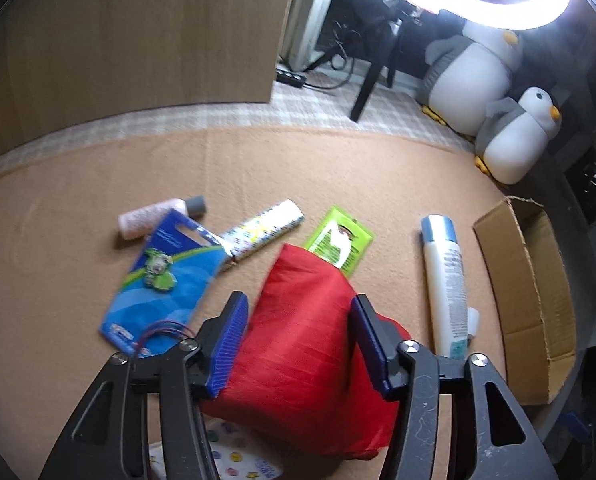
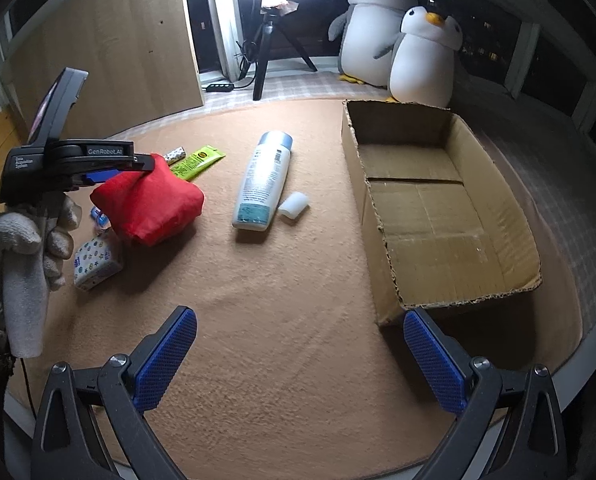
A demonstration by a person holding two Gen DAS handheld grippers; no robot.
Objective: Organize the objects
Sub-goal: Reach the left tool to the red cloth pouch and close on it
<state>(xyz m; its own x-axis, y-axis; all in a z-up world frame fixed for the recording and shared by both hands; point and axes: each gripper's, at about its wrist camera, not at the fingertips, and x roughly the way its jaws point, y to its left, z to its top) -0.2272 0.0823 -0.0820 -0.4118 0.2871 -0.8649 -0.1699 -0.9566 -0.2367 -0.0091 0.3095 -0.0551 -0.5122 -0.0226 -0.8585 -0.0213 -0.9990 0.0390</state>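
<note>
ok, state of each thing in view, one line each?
left gripper: astride the red pouch, pads against its sides
right gripper: open, nothing between the fingers
box: open-topped, empty
white bottle: lying on its side, cap off beside it
pink bottle: lying down, capped
green packet: flat, partly under the pouch

Bare mat (image 2: 281,320) before open box (image 2: 450,216)
</note>
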